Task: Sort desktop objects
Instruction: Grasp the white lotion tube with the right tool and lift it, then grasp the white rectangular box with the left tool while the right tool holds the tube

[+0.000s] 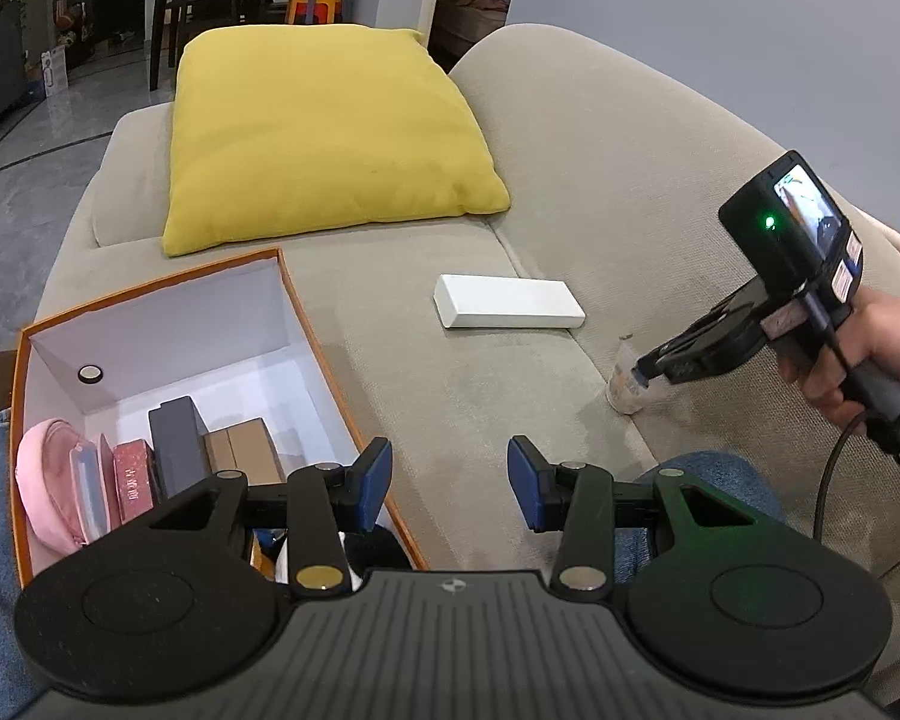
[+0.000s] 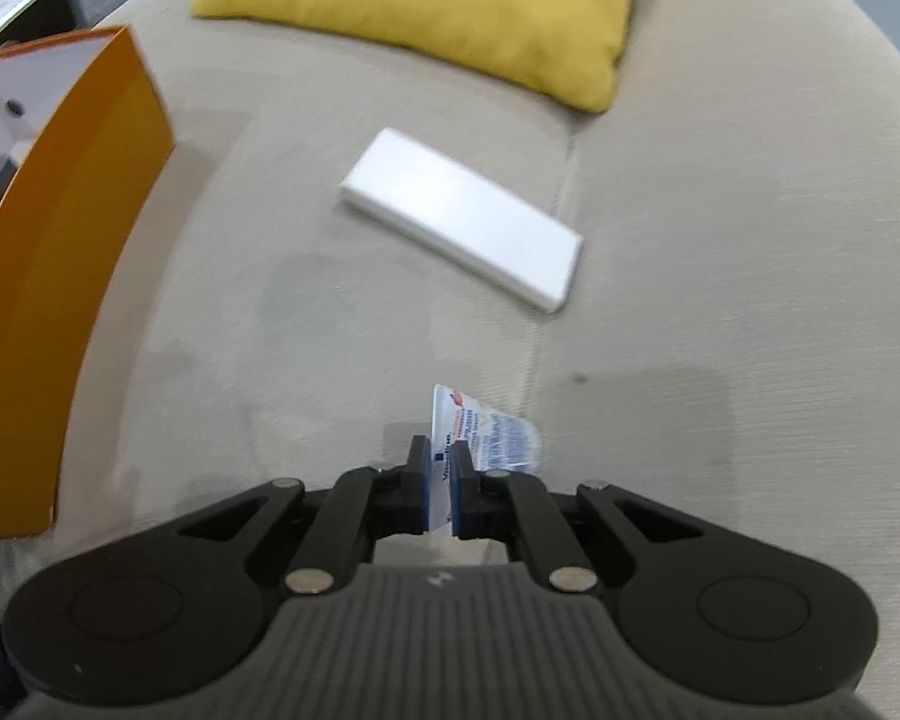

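My right gripper (image 2: 441,483) is shut on a small white tube with blue print (image 2: 486,435), low over the beige sofa seat; in the left wrist view the right gripper (image 1: 645,373) pinches the tube (image 1: 627,393) at the seat's right edge. A flat white box (image 2: 462,216) lies on the seat ahead of it, also in the left wrist view (image 1: 507,300). My left gripper (image 1: 450,483) is open and empty, beside the orange box's right rim. The orange box (image 1: 297,300) with a white inside holds a pink pouch (image 1: 45,480), a red box, a dark box and brown boxes.
A yellow cushion (image 1: 324,132) rests at the back of the sofa, also in the right wrist view (image 2: 450,6). The sofa backrest (image 1: 630,138) curves up on the right. The orange box (image 2: 48,312) stands left of the right gripper. Blue-jeaned legs are at the bottom.
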The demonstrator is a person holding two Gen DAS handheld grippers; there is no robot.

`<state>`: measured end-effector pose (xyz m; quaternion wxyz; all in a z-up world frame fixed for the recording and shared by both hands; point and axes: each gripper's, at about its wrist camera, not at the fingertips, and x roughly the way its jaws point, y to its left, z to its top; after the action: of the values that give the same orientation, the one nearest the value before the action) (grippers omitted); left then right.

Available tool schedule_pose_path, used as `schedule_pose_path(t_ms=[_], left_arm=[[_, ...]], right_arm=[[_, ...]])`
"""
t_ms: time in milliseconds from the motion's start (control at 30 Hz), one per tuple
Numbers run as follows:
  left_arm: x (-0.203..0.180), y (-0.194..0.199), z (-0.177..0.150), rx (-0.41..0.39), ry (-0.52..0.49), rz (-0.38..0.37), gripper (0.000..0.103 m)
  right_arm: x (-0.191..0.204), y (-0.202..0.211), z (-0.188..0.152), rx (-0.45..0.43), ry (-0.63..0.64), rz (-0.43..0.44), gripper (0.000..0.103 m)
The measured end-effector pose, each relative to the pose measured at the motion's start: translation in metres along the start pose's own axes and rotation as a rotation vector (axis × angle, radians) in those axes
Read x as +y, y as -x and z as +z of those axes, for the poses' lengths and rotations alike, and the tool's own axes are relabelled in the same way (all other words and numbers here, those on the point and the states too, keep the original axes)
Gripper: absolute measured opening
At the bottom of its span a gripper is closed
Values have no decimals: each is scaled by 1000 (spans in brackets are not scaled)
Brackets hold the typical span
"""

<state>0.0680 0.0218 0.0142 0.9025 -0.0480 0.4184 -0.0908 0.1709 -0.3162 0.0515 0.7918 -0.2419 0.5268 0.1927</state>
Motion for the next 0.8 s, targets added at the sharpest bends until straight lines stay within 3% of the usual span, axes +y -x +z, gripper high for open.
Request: schedule_pose_path(t_ms=[100,200,367,600,800], left_arm=[[4,1,0,-2,13,7,50],[8,1,0,-1,24,9,50],[4,-5,6,10,-17,19,50],[-25,-28,33,28,-224,-14,50],[-59,-74,62,63,-477,-6,50]], right_arm=[[-12,-10,3,30,-18,-58,7],[-29,-22,2,59,-80,-19,6],[-38,-23,0,16,-120,20,6],[-46,1,4,-34,-119,66,4],[-55,9,20,-10,-55,87,4]])
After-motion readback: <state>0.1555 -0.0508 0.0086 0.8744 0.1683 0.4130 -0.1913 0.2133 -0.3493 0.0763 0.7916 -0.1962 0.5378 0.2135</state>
